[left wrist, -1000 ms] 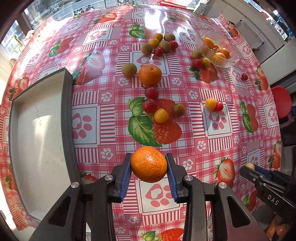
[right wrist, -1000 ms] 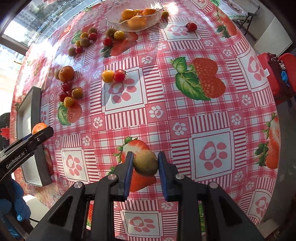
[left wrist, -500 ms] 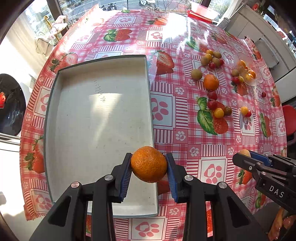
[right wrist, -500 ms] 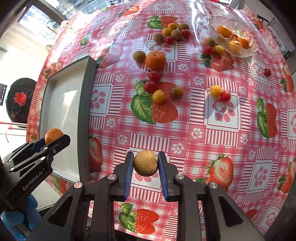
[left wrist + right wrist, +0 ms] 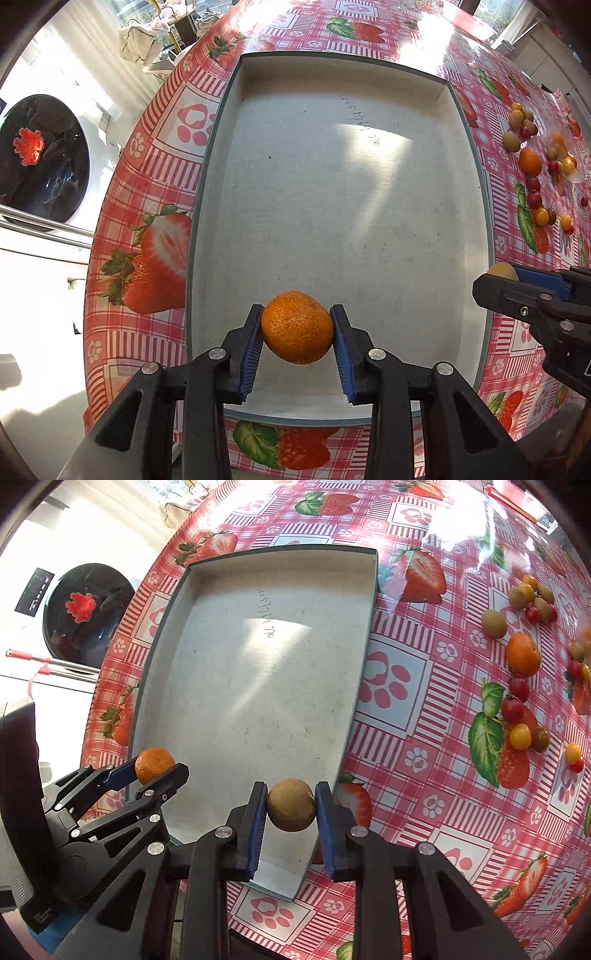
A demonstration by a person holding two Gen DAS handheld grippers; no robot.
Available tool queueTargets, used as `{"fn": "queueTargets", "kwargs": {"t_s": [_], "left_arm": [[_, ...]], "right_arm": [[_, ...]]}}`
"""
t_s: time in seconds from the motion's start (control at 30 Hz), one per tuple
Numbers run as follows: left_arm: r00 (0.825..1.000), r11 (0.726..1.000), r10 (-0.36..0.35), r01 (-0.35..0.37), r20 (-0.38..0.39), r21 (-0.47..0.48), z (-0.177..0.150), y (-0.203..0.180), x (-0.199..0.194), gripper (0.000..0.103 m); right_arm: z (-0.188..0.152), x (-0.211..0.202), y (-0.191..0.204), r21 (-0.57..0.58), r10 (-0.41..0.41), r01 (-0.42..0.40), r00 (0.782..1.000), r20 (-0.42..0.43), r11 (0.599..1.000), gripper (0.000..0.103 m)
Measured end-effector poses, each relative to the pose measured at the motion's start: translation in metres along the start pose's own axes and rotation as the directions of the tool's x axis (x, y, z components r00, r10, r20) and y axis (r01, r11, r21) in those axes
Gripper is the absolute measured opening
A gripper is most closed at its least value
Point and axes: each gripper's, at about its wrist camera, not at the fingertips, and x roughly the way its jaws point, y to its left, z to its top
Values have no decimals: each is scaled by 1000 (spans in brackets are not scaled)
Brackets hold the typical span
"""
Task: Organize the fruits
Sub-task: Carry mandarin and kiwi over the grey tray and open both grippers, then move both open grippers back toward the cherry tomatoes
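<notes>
Orange mandarin [image 5: 297, 326] is clamped in the left hand-held gripper [image 5: 297, 332] above the grey tray's [image 5: 332, 192] near end; a brown kiwi [image 5: 290, 804] is held by the right hand-held gripper [image 5: 290, 808] over its near right rim. Released there, the kiwi could roll onto the surface [image 5: 424, 720].

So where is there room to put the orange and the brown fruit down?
The grey tray is bare across its whole floor, right up to its four walls. The orange and the brown fruit hang over its near end. It gets crowded on the tablecloth to the tray's right, around the loose orange and the small tomatoes.
</notes>
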Motion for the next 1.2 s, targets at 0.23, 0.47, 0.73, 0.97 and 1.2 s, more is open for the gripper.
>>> {"fn": "queueTargets", "kwargs": {"t_s": [0.23,0.47,0.73,0.97,1.2], "left_arm": [[1000,1000,-1,1,-13,21,-8,2,13,37],[999,998,52,-51,-3,41,-13,-2,22,68],[999,998,34,-34,-8,51,-6,6,14,68],[999,992,-14,9,34,129,8,-21,-9,68],[993,961,-101,84,53,264,24,-90,-36,68]], "right_arm": [[4,34,14,-5,-24,24,997,-69,1000,29],[6,52,23,7,-6,7,995,-97,1000,48],[13,24,28,42,40,-39,999,-25,998,87],[7,-11,-18,149,-6,-3,998,57,989,89],[-27,-42,-104,352,-65,33,995,78,935,89]]}}
